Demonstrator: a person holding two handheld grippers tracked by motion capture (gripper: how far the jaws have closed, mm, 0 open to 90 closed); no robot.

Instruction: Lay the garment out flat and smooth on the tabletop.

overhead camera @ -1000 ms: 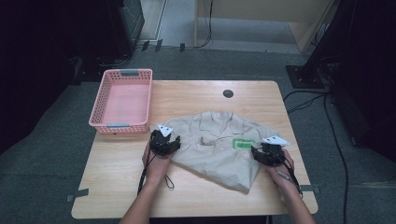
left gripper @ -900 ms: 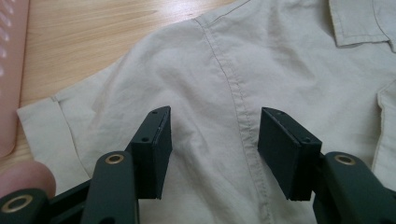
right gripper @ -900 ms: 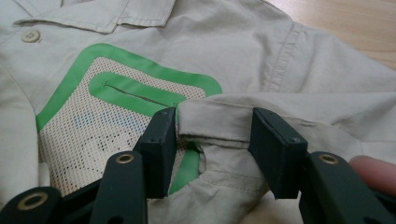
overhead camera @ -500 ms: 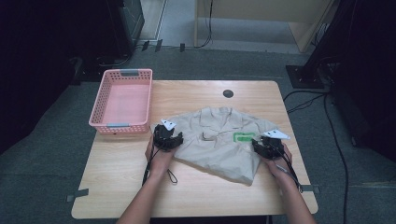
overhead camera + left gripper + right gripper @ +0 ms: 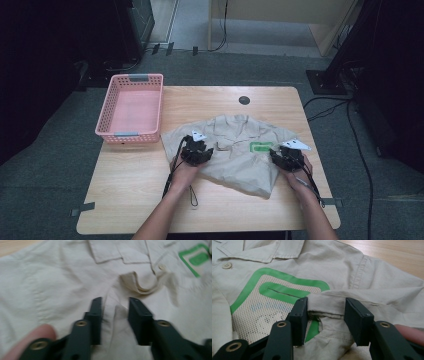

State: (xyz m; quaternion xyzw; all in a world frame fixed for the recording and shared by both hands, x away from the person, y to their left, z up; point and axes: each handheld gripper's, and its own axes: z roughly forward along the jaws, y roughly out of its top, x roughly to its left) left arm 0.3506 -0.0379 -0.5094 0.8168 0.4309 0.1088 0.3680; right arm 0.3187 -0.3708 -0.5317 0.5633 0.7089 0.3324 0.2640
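Observation:
A beige shirt (image 5: 240, 150) with a green chest patch (image 5: 260, 147) lies collar-away on the wooden table (image 5: 135, 200). My left gripper (image 5: 204, 150) rests on the shirt's left half. In the left gripper view its jaws (image 5: 115, 302) have just been closing around a raised ridge of fabric (image 5: 120, 312), with a gap still showing beside one pad. My right gripper (image 5: 276, 154) is at the shirt's right side. In the right gripper view (image 5: 325, 302) it is shut on a folded edge of the shirt (image 5: 327, 303) next to the green patch (image 5: 287, 290).
A pink plastic basket (image 5: 131, 107) stands at the table's back left, close to the shirt's left shoulder. A small black round cap (image 5: 244, 100) sits in the tabletop behind the collar. Bare wood runs along the front edge and the left front.
My left hand has moved right, from the shirt's left edge onto its front. The right hand has stayed where it was with the fabric in its jaws.

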